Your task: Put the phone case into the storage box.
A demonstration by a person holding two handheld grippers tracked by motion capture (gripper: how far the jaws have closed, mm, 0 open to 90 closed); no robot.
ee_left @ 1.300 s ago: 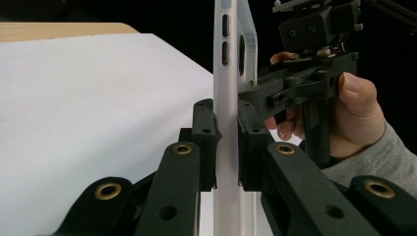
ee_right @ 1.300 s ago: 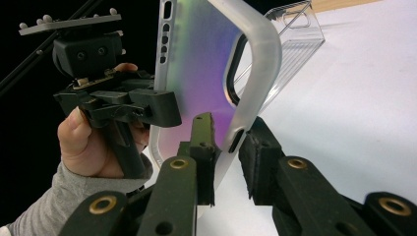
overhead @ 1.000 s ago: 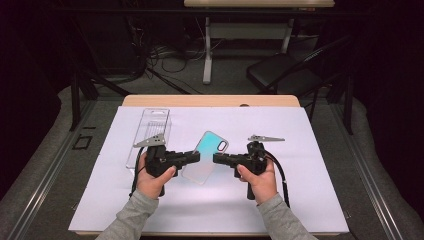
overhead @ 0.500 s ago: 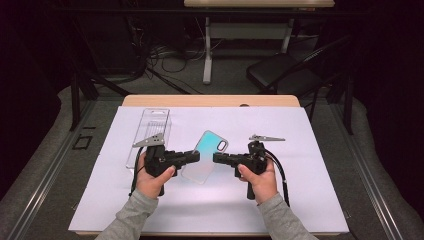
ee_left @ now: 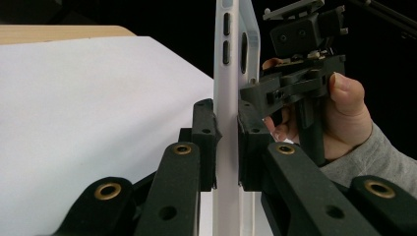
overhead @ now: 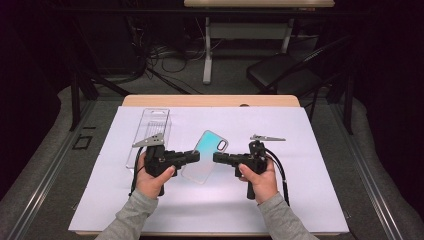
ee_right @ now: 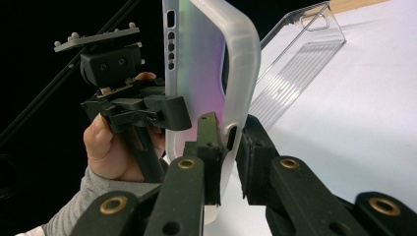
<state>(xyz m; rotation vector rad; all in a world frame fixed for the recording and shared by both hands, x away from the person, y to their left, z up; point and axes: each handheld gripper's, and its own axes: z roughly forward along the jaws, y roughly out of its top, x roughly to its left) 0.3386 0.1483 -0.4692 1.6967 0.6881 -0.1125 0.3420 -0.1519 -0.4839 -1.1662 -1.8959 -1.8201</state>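
Clamping the phone case [overhead: 206, 156] from both sides above the white sheet [overhead: 310, 200], left gripper [overhead: 196, 157] pinches its left edge and right gripper [overhead: 216, 158] its right edge, jaws narrow on it, with the clear plastic tray [overhead: 150, 131] lying farther back left.

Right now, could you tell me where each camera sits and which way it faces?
High view: fixed above the person's side, looking forward and down on the table; both forearms, left gripper and right gripper enter from below.
Left gripper view: rides the left gripper, looking along its jaws at the phone case edge-on; beyond, the right hand.
Right gripper view: rides the right gripper, looking along its jaws at the case; beyond, the left hand and clear tray.
Shared: both gripper views show the case clamped from opposite sides.
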